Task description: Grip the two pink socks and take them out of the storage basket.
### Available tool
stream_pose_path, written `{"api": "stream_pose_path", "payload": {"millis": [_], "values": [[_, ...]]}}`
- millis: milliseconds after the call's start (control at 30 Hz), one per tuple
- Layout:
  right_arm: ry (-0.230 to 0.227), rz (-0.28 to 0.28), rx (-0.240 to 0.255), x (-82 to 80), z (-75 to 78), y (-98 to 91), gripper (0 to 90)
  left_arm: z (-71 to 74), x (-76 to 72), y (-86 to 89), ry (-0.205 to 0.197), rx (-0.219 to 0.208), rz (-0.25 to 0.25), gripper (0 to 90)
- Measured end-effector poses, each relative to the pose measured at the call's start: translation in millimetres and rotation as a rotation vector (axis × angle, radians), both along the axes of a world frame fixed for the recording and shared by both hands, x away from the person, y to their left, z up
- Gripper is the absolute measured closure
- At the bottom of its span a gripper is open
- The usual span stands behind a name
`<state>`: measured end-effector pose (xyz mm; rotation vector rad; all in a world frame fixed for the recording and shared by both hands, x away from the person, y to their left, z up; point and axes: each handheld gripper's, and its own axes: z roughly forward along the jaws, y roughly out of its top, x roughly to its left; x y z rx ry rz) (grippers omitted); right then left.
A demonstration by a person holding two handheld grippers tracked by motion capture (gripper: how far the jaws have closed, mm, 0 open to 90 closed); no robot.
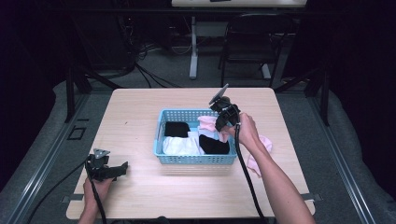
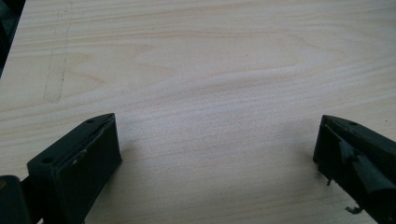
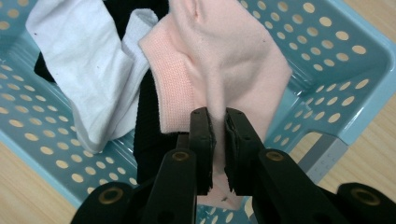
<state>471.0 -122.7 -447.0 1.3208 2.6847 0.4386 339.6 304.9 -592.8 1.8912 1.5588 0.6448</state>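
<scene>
At the table's near left edge, the left gripper rests with jaws spread wide over bare wood, holding nothing. In the middle, the blue basket holds white and black socks. Above its right end, the right gripper pinches a pink sock by a thin fold. That slim hold could slip, dropping the sock back, or its hanging end might snag the rim.

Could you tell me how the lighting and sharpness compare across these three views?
High view: bright wooden table, dark surround, a soft shadow in front of the blue basket. Left gripper view: even light, grain sharp, jaws soft-edged. Right gripper view: the pink sock is crisp, the right gripper slightly blurred.
</scene>
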Motion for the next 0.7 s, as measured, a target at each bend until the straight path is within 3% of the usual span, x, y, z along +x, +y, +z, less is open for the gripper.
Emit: {"api": "stream_pose_path", "payload": {"millis": [367,700], "values": [[-0.038,0.008,0.028,-8.4,27.9,-6.1,82.4,-0.1,-0.2,-0.3,-0.002,-0.001,0.003,0.7],[-0.067,0.017,0.022,-16.9,45.9,-16.6,82.4,-0.1,-0.2,-0.3,-0.002,-0.001,0.003,0.7]]}}
